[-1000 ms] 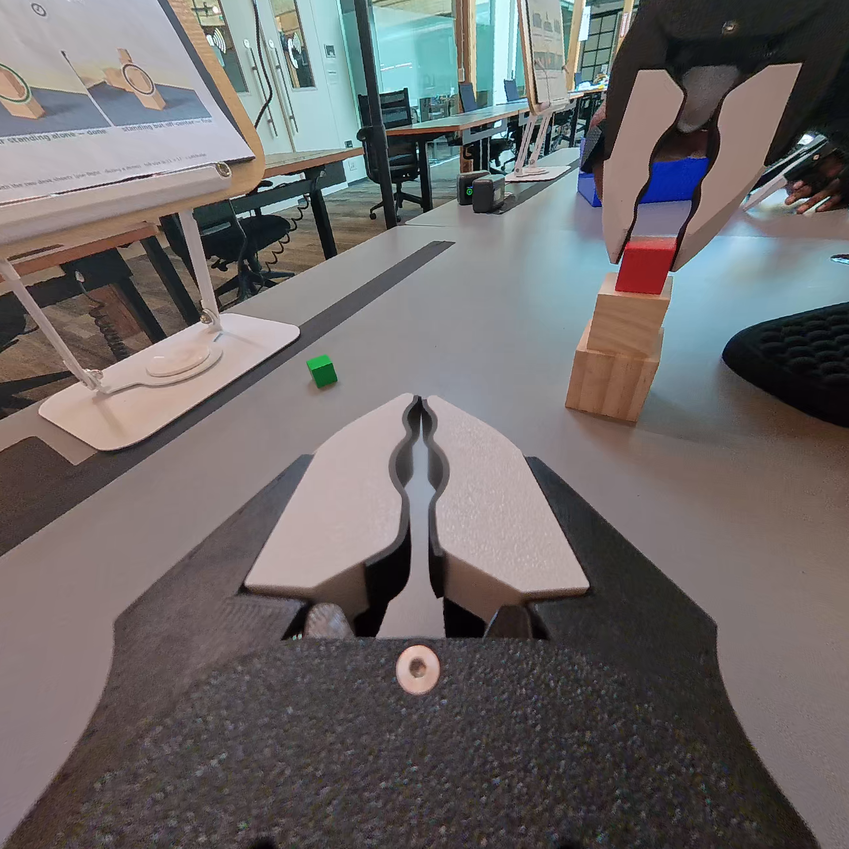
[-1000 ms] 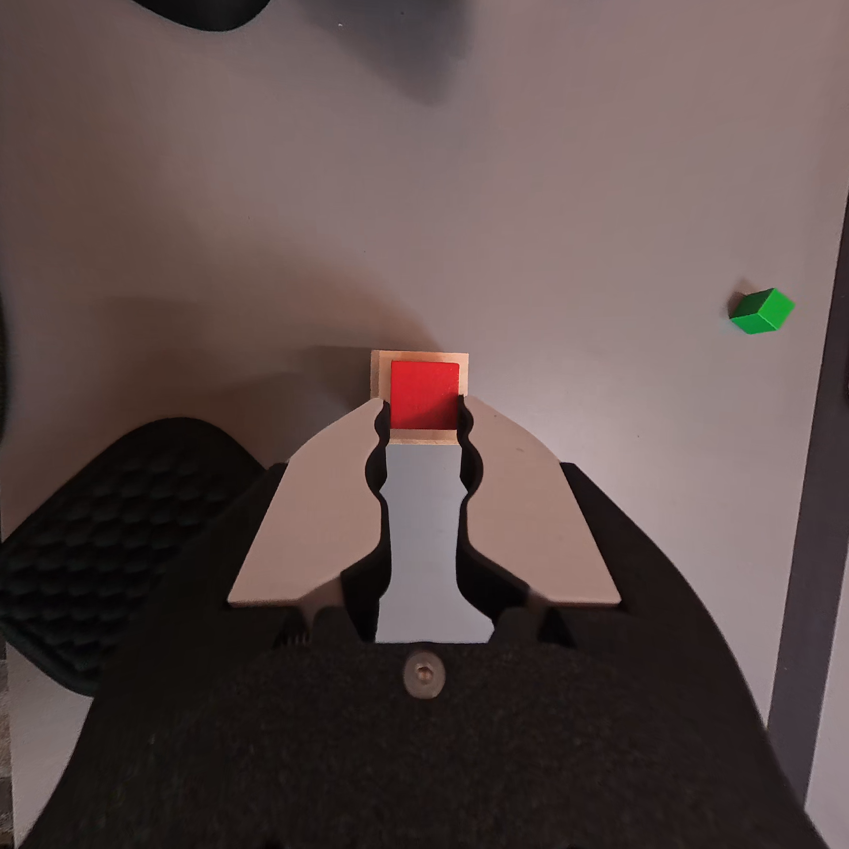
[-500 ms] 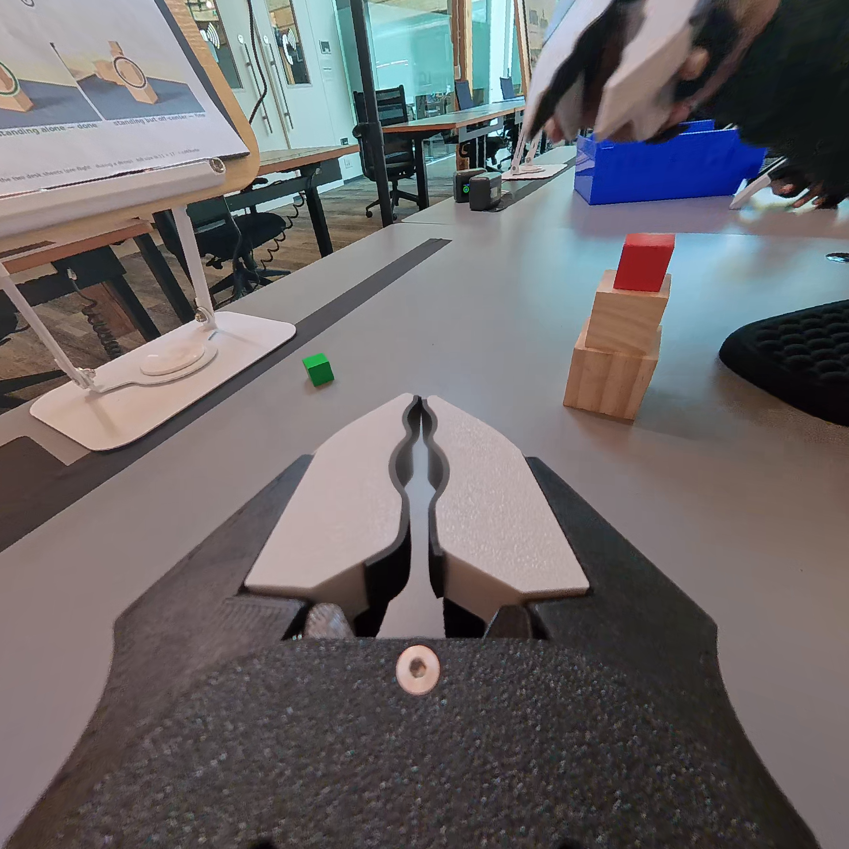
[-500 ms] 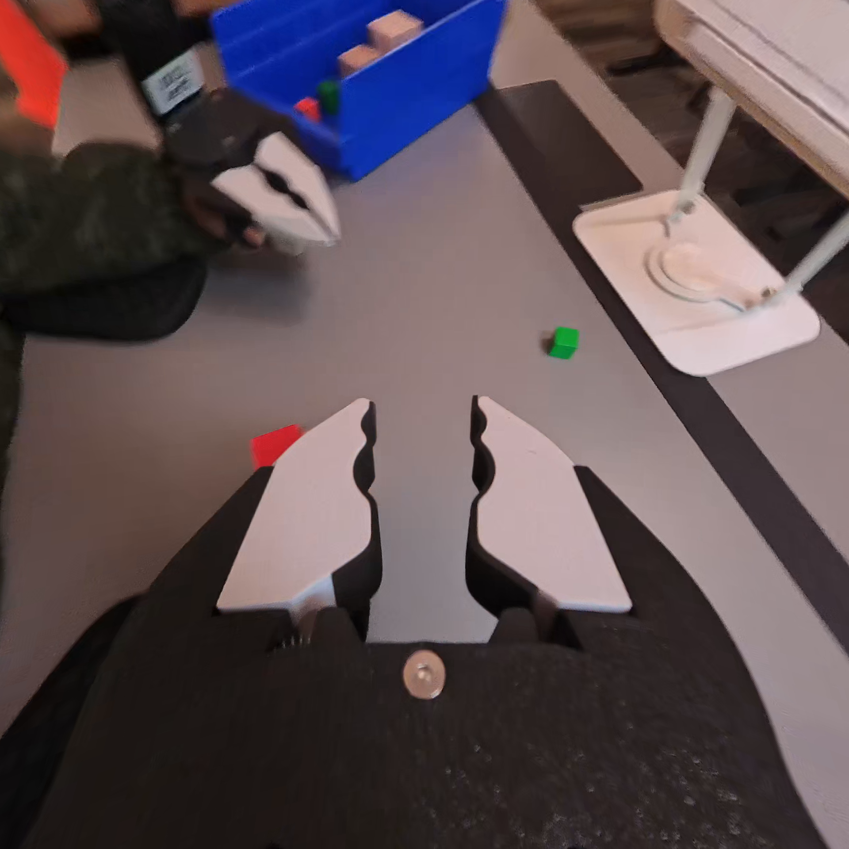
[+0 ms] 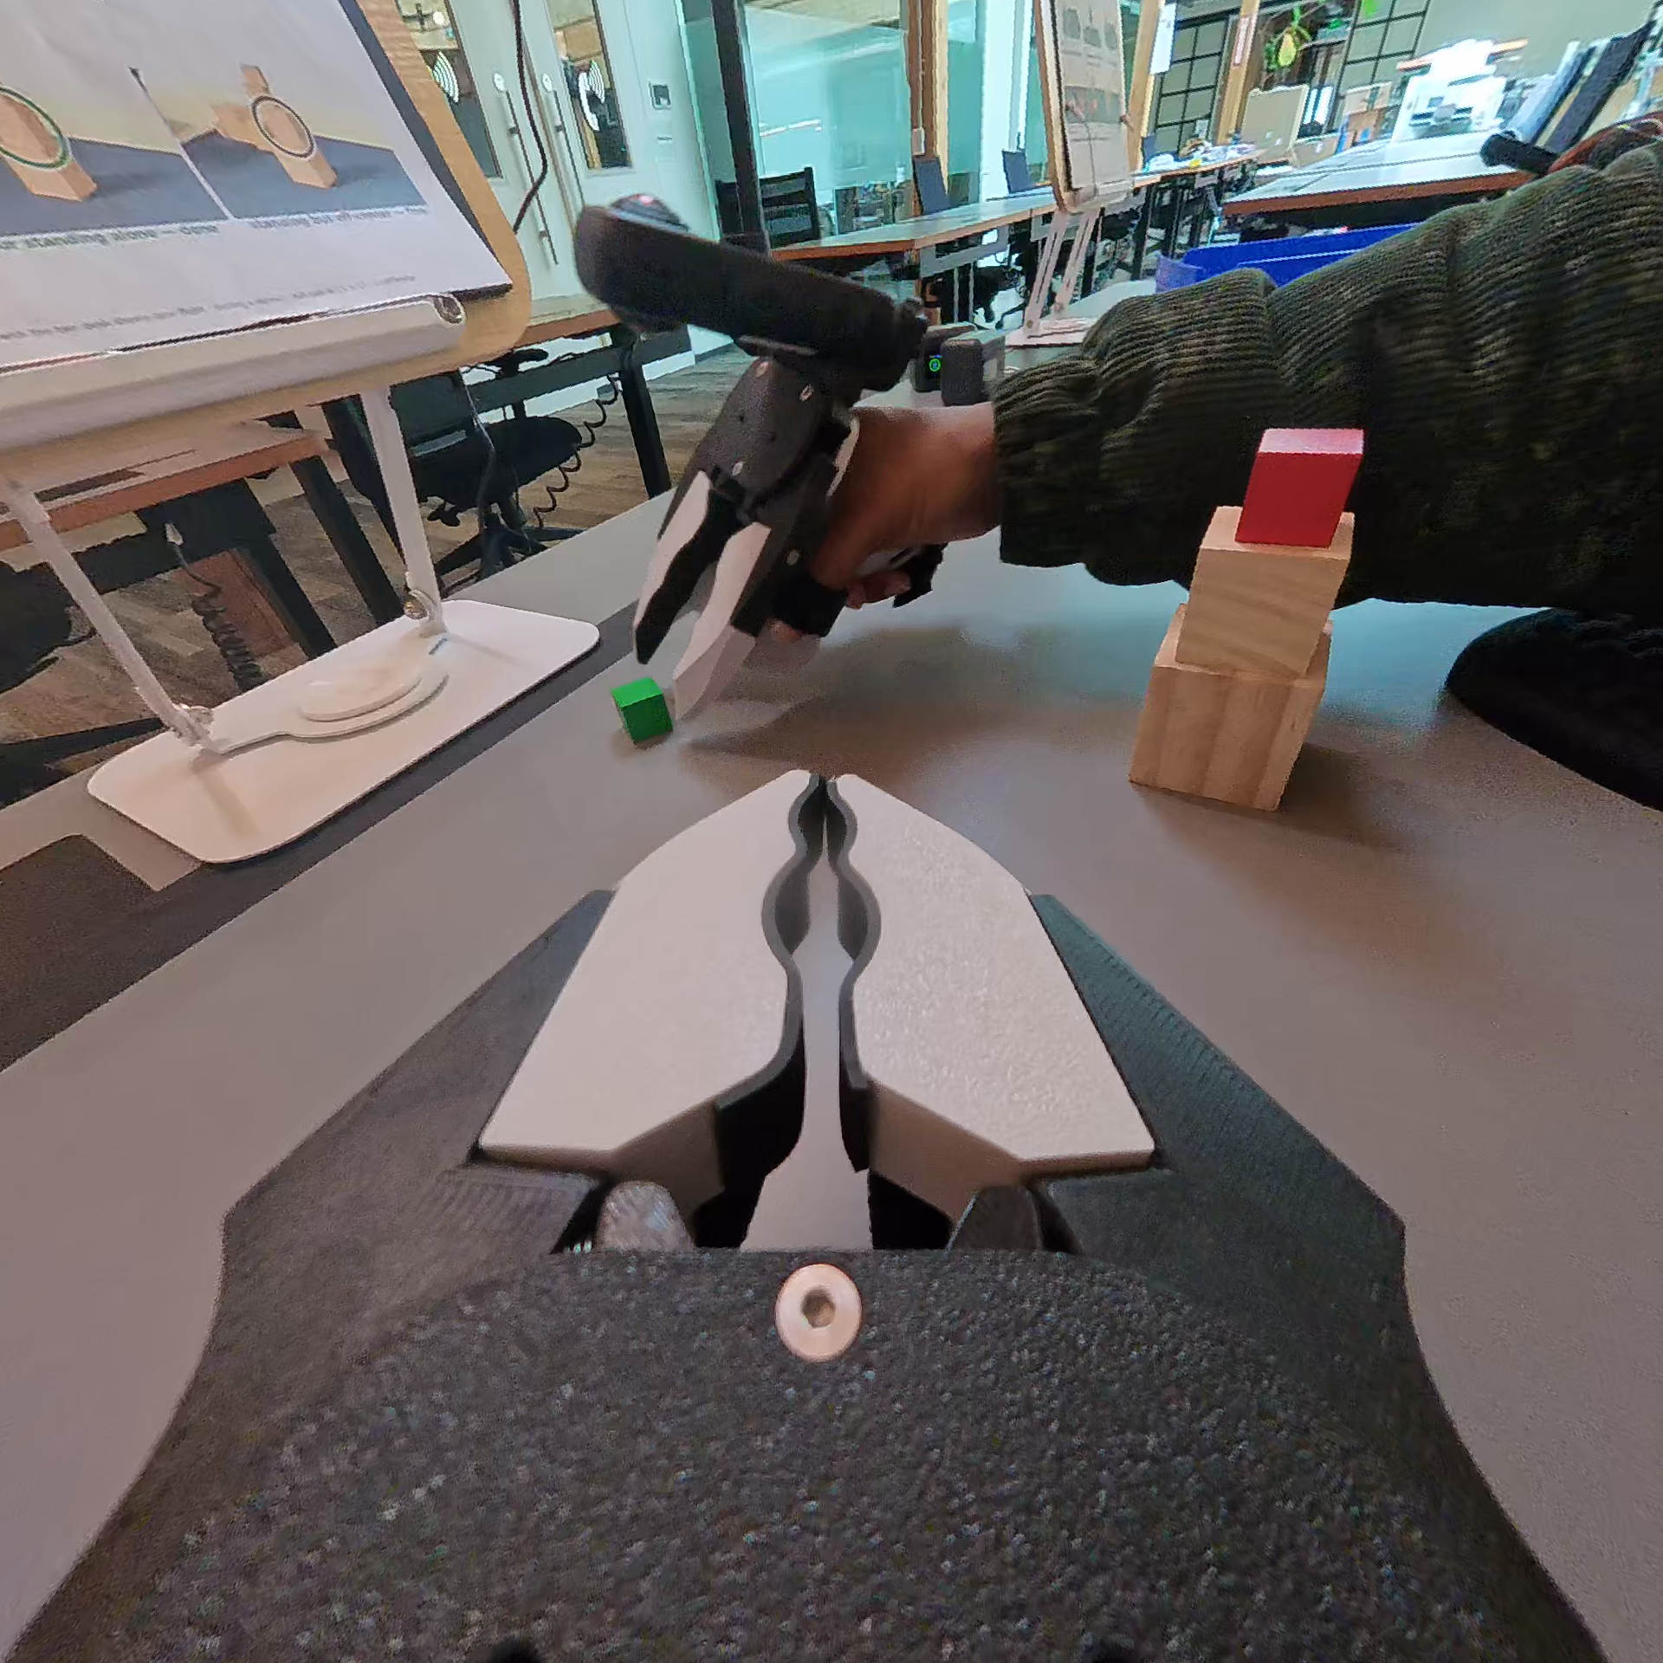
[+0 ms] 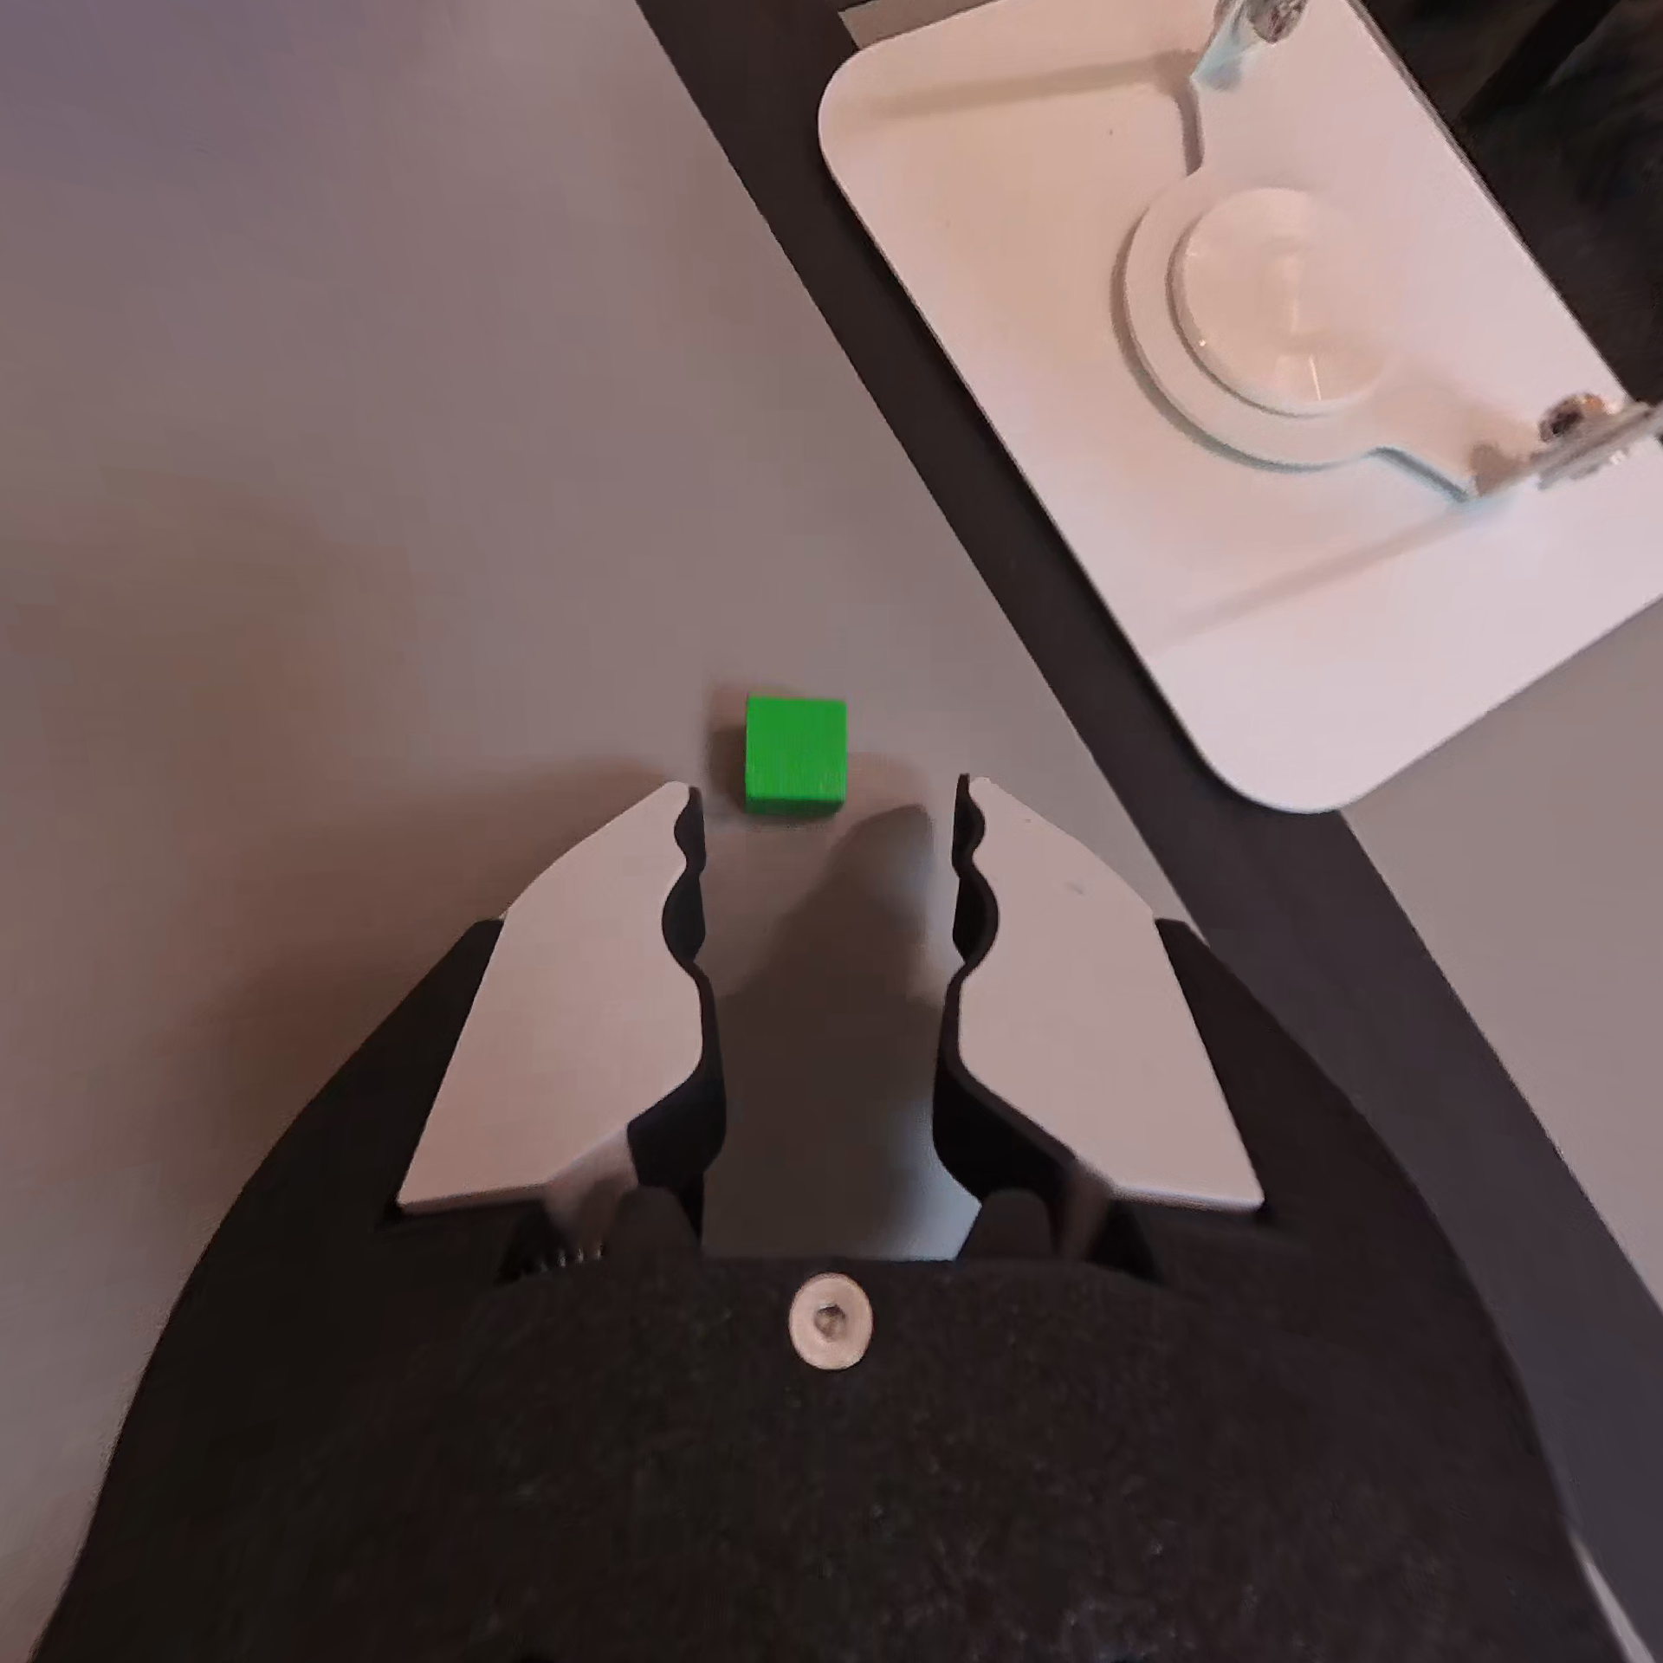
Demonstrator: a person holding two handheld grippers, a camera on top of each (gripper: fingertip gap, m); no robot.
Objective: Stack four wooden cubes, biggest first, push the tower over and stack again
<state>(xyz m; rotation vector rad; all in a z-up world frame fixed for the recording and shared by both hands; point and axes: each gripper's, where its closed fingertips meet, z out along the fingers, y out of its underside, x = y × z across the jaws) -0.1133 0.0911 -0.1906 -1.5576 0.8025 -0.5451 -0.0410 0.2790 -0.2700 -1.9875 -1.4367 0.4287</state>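
A small green cube (image 6: pixel 796 759) lies on the grey table (image 6: pixel 360 450), just beyond my right gripper (image 6: pixel 828 796), whose jaws stand open and empty above it. In the left wrist view the same cube (image 5: pixel 642 710) sits beside the right gripper's fingertips (image 5: pixel 688 670), which point down at it without touching. A red cube (image 5: pixel 1299 486) tops a stack of two pale wooden blocks (image 5: pixel 1237 666) at the right. My left gripper (image 5: pixel 823 792) is shut with nothing in it, low over the table in front of these.
A white stand base (image 6: pixel 1260 360) lies right of the green cube, past a dark strip (image 6: pixel 945 504); it carries a picture board (image 5: pixel 207 180). A person's hand and dark green sleeve (image 5: pixel 1350 387) reach across behind the stack. A black mat (image 5: pixel 1566 693) lies at right. Some 20 centimeters of space lies between my two pairs of fingers.
My right gripper let go of the red cube on the stack, opened wider and swung left and down to the green cube. The left gripper stayed shut and still.
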